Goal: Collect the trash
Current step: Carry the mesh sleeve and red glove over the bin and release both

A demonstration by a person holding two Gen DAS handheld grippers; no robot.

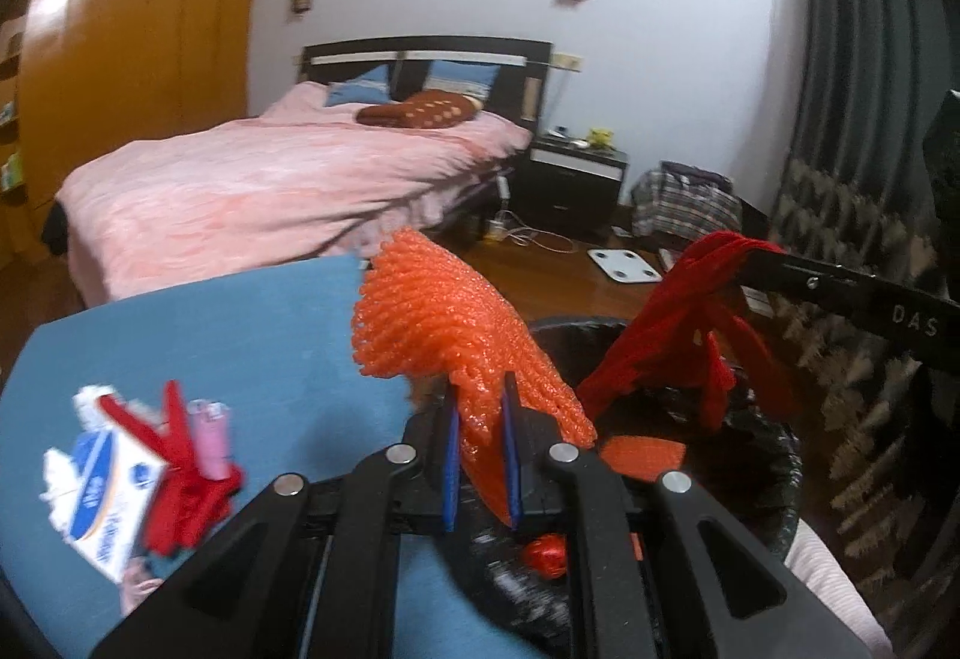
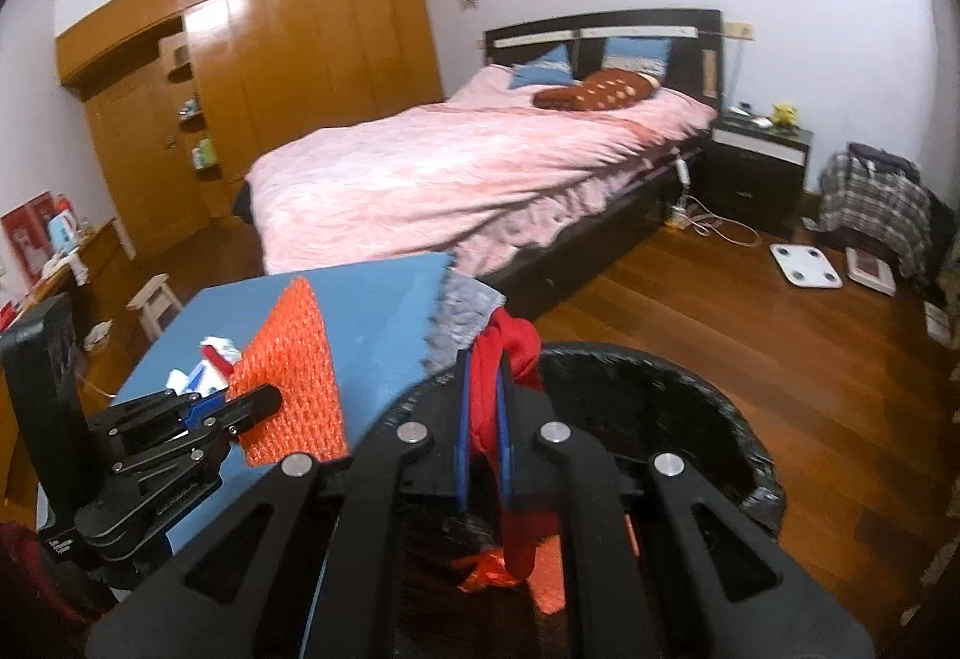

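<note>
My left gripper [image 1: 482, 407] is shut on an orange foam net [image 1: 444, 323] and holds it at the edge of the black-lined trash bin [image 1: 774, 455]. It also shows in the right wrist view [image 2: 264, 398] with the net [image 2: 300, 359]. My right gripper [image 2: 483, 389] is shut on a red mesh net [image 2: 510, 341] above the bin [image 2: 690, 389]; the net hangs over the bin in the left wrist view [image 1: 690, 311]. Orange and red scraps [image 1: 543, 554] lie inside the bin.
A blue table [image 1: 240, 335] holds a tissue packet [image 1: 102, 503], a red net scrap [image 1: 186, 497] and a pink lighter [image 1: 211, 440]. A pink bed [image 2: 468, 167], a nightstand [image 2: 756, 161], a white scale [image 2: 804, 266] and a wooden wardrobe [image 2: 270, 59] stand beyond.
</note>
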